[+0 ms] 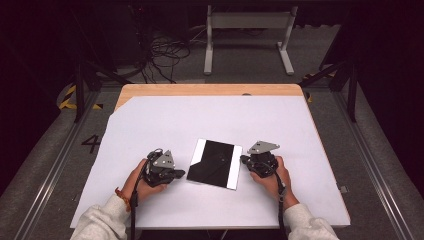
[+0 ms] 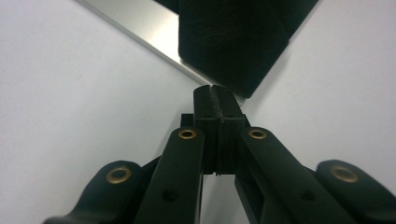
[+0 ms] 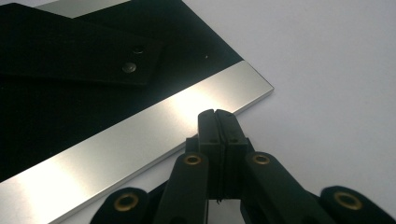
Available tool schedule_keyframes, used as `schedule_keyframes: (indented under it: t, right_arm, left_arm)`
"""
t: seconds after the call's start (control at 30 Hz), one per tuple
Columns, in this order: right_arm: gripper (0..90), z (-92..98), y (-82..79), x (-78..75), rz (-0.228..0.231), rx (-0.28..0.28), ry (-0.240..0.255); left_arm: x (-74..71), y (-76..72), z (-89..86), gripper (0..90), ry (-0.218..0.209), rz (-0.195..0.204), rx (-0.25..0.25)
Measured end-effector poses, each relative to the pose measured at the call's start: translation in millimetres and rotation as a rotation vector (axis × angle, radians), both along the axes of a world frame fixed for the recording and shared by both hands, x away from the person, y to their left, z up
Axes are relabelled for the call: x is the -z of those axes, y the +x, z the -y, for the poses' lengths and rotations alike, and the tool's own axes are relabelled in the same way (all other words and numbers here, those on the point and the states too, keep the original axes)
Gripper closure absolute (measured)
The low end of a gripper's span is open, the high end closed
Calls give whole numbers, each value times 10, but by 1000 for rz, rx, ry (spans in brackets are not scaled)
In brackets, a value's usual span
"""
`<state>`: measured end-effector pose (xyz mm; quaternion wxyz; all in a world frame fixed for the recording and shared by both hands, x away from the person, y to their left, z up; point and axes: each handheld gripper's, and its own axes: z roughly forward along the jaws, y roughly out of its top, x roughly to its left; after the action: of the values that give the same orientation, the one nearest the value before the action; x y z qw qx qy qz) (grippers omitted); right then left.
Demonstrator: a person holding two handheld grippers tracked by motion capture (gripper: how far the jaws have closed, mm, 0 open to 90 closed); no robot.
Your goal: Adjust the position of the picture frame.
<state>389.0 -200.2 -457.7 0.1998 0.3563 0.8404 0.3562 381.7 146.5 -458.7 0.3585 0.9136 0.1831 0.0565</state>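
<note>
A flat silver plate (image 1: 235, 168) lies in the middle of the white sheet, and a black cloth (image 1: 212, 162) covers most of it. My left gripper (image 1: 180, 173) rests at the plate's left edge with its jaws pressed together and nothing between them. In the left gripper view its tip (image 2: 215, 91) sits just short of the black cloth (image 2: 229, 42) and the silver plate's rim (image 2: 149, 28). My right gripper (image 1: 243, 160) is shut and empty at the plate's right edge. In the right gripper view its tip (image 3: 217, 114) lies over the bare silver strip (image 3: 140, 135), beside a folded cloth flap (image 3: 70, 51) with a snap stud (image 3: 129, 67).
The white sheet (image 1: 165, 120) covers a wooden table (image 1: 210, 90) whose far edge stays bare. Beyond the table, cables (image 1: 165, 55) lie on the floor beside a grey metal stand (image 1: 247, 22). Floor rails run along both sides.
</note>
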Motion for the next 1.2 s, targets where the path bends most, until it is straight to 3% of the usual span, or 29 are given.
schedule_keyframes:
  t: [0.23,0.37,0.63,0.83,0.97,1.1,1.2]
  right_arm:
    - [900,-4,64,6,-14,12,26]
    - [900,-3,109,5,-17,24,33]
    - [900,-27,211,-5,-25,19,28]
    - [900,-48,277,-4,-28,19,31]
    - [900,-71,312,-4,-25,24,29]
    - [900,-59,366,9,-33,19,56]
    - [900,-83,389,6,-28,22,46]
  left_arm:
    - [4,-4,78,900,-11,-28,46]
    - [33,4,57,900,-53,-67,51]
    - [37,-62,93,900,-52,-59,65]
    - [48,-91,115,900,-69,-82,77]
    - [47,-155,165,898,-56,-44,96]
    - [61,-180,191,898,-71,-50,103]
    - [64,-214,238,897,-74,-51,114]
